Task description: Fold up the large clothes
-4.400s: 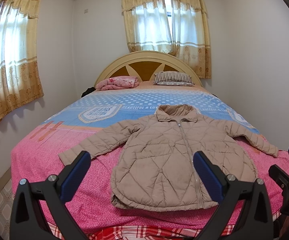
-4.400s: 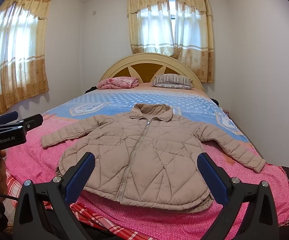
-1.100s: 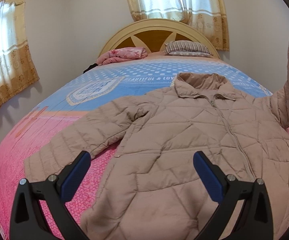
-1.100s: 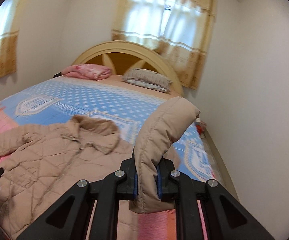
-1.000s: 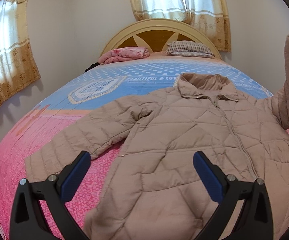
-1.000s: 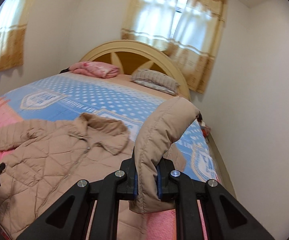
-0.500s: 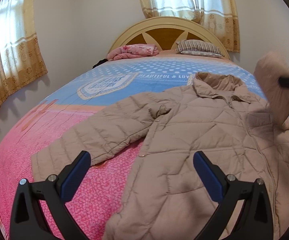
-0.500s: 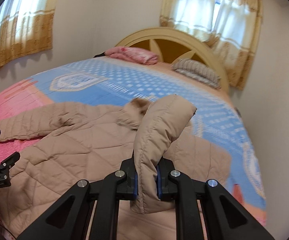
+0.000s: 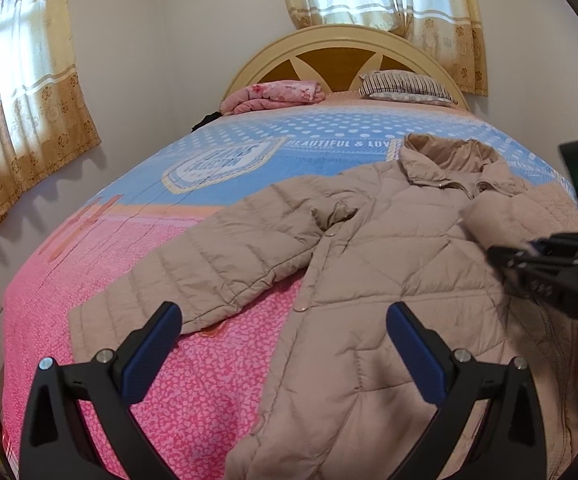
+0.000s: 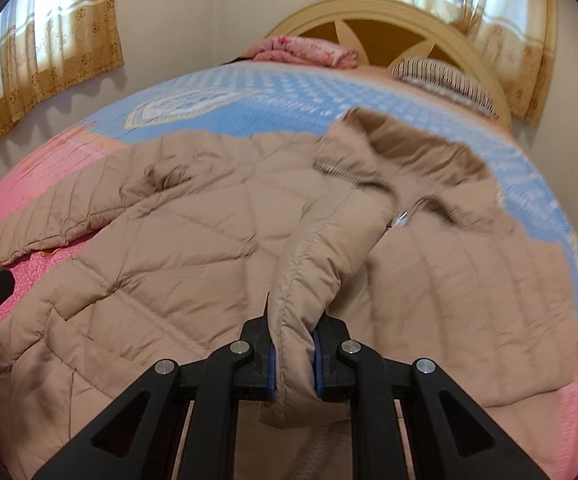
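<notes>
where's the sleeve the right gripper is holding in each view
Left wrist: the sleeve sits at the right edge, folded over the jacket chest, ahead of the right gripper.
Right wrist: the sleeve fills the centre, running down into the shut fingers.
Shared landmark: the jacket collar.

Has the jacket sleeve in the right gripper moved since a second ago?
Yes. The sleeve, clamped in the right gripper, has swung from beside the jacket's collar to across the jacket front.
</notes>
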